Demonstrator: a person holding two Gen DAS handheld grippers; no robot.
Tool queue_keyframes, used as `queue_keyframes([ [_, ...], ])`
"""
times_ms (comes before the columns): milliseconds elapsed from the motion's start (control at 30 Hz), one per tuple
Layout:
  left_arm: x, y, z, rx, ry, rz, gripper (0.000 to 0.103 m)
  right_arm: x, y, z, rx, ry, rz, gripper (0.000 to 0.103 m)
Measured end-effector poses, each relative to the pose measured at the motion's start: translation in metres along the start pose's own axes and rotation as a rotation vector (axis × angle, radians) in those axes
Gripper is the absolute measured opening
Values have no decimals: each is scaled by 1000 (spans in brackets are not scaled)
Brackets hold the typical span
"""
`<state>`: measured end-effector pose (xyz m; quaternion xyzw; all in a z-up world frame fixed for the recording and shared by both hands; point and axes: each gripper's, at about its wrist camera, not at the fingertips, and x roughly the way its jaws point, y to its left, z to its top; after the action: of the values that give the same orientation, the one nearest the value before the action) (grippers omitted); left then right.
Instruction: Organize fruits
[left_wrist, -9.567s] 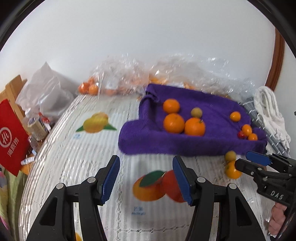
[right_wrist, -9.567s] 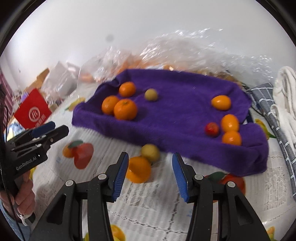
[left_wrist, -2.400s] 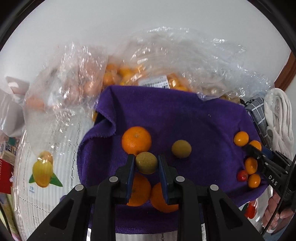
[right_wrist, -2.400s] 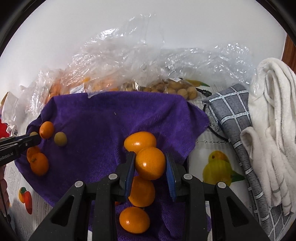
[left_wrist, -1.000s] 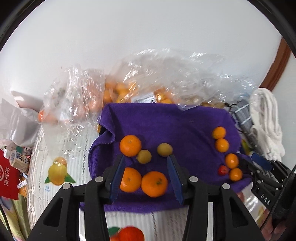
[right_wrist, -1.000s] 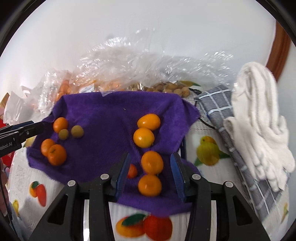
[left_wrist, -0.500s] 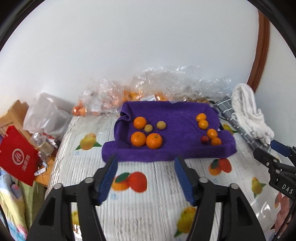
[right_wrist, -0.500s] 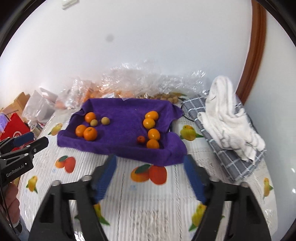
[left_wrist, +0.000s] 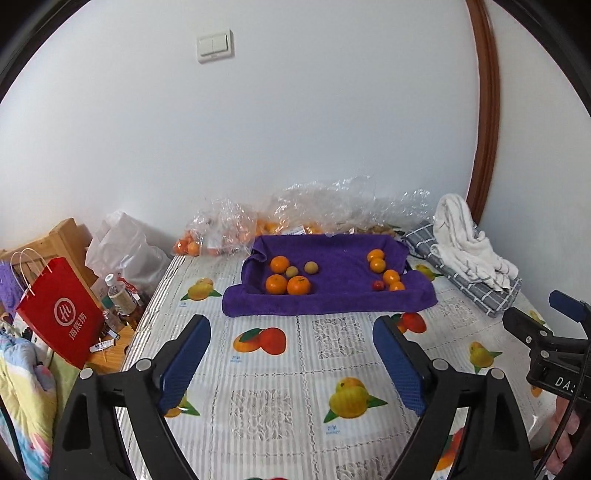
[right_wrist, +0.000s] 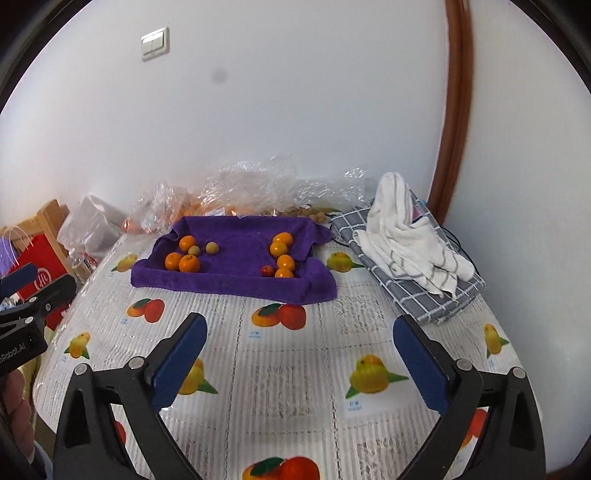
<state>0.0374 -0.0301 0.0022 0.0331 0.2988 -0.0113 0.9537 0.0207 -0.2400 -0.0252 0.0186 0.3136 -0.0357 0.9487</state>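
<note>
A purple towel (left_wrist: 332, 295) (right_wrist: 236, 273) lies at the far side of the table. On its left part sit three oranges (left_wrist: 287, 284) (right_wrist: 189, 263) and two small green-brown fruits (left_wrist: 311, 267) (right_wrist: 211, 247). On its right part sit several small oranges (left_wrist: 390, 276) (right_wrist: 286, 262) and a small red fruit (left_wrist: 378, 285) (right_wrist: 266, 271). My left gripper (left_wrist: 291, 354) is wide open and empty, well back from the towel. My right gripper (right_wrist: 299, 350) is also wide open and empty, and shows at the right edge of the left wrist view (left_wrist: 565, 332).
Clear plastic bags of fruit (left_wrist: 229, 232) (right_wrist: 236, 192) lie behind the towel by the wall. A white towel (left_wrist: 469, 240) (right_wrist: 406, 236) on a grey checked cloth (right_wrist: 436, 295) lies right. A red paper bag (left_wrist: 59, 317) and bottles stand left, off the fruit-print tablecloth (left_wrist: 295, 387).
Both grippers let go of their fruits on the towel, opened wide and pulled back and up from it. The small green fruit and the orange now rest on the towel.
</note>
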Motion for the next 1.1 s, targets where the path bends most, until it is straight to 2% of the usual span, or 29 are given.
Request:
queue_keyframes([
  [267,-10,-2,-15,-8,-1,6,90,-22,-6,-11,6,-31,-4,100],
  [1100,-2,-5,-25,-4,32,-9,90,-17,-7,-20,-12,-21,-14,100],
])
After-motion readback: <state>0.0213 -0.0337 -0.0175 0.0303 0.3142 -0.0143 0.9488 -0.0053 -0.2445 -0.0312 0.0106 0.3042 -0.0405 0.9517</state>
